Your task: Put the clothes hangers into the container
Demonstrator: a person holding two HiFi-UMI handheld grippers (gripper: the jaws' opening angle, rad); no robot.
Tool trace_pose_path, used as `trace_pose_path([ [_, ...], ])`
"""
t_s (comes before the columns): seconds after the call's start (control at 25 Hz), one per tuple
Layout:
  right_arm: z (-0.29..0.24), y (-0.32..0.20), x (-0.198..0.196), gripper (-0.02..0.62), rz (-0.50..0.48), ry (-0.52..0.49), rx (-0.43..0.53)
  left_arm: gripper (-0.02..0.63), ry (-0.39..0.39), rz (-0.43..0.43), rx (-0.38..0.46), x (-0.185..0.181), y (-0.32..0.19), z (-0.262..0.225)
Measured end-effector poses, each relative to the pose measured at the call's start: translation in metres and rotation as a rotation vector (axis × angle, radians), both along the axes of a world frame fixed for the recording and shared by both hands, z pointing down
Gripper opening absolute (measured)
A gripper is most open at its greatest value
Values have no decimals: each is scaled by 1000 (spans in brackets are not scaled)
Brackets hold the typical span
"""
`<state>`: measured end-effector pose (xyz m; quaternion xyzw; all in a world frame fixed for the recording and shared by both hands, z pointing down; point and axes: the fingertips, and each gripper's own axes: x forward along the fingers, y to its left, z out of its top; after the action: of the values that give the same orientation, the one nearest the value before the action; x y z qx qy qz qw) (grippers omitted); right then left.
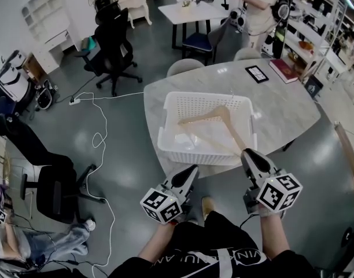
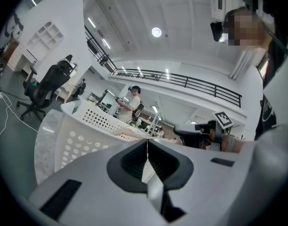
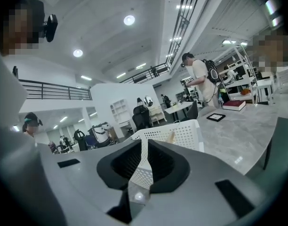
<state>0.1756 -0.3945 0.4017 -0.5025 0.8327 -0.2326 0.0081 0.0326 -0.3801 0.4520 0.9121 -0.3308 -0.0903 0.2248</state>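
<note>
1. While both tools hang close to the person's body, short of the near edge of the pale marbled round desk, neither one carries anything.
2. The left tool has its jaws pressed together, and the left gripper view shows only a thin seam between them with nothing caught in it.
3. The right tool is the same, with its jaws closed flat on each other and empty; its tip points toward the near right corner of the container.
4. The light wooden clothes hanger lies inside the white perforated plastic basket, slanted across its floor, with one arm reaching toward the near right corner. Whether a second hanger lies under it cannot be told.
5. No hanger shows on the desk outside the basket; only a dark red book and a small black-framed card sit at the far side.
6. Judging from this, the placing step looks finished, with the release already made.
7. If another hanger waits out of sight, the next move calls for spreading one tool's jaws and reaching for it. Otherwise nothing remains to be done.
</note>
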Motion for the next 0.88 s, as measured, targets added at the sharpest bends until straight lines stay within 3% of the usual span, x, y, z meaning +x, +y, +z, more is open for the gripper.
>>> trace_pose_path([
  [0.88,25,70,-62,58,-93,-26,-42,11,-1,52,-4,-17,47,1],
])
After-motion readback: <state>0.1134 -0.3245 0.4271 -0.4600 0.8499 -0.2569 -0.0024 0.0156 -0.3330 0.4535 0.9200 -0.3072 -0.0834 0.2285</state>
